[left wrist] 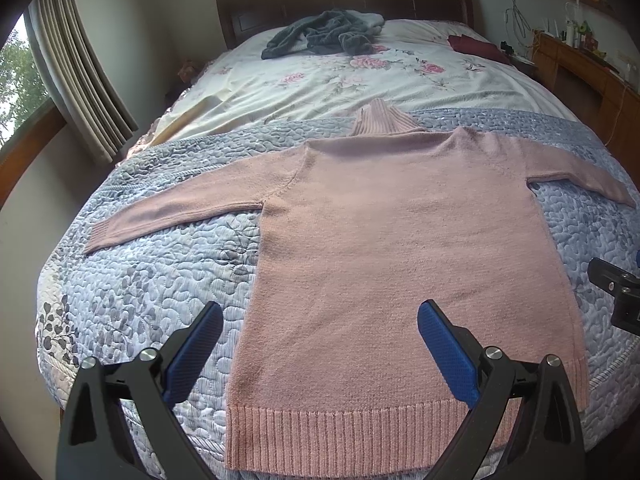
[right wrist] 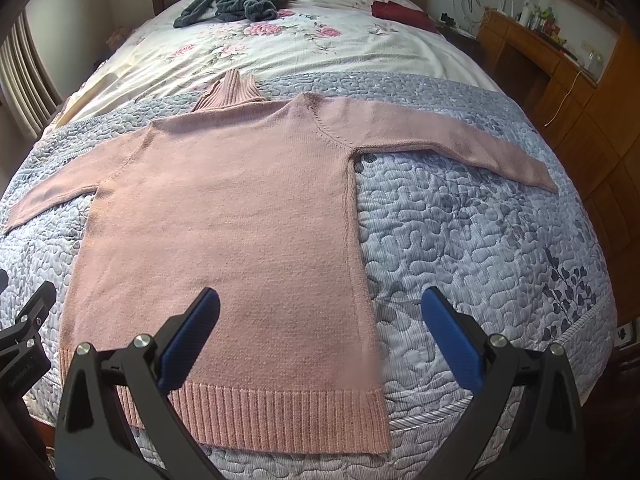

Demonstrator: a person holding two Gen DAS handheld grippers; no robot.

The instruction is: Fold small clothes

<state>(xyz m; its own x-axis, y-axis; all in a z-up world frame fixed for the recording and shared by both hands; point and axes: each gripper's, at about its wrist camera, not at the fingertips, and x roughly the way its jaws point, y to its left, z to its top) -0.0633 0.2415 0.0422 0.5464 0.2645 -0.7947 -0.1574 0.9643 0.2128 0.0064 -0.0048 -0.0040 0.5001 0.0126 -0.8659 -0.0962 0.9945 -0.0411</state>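
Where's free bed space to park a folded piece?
Free: floral sheet between the pink sweater collar and the grey garment pile; blue quilt beneath the right sleeve, beside the body. Crowded: headboard end, with the pile and a maroon cloth.

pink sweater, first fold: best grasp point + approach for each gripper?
Probably the cuffs. The pink sweater lies flat with both sleeves spread. Left gripper pinches the left cuff from the outer side; right gripper takes the right cuff likewise. The ends lie free on the quilt, easy to fold inward.
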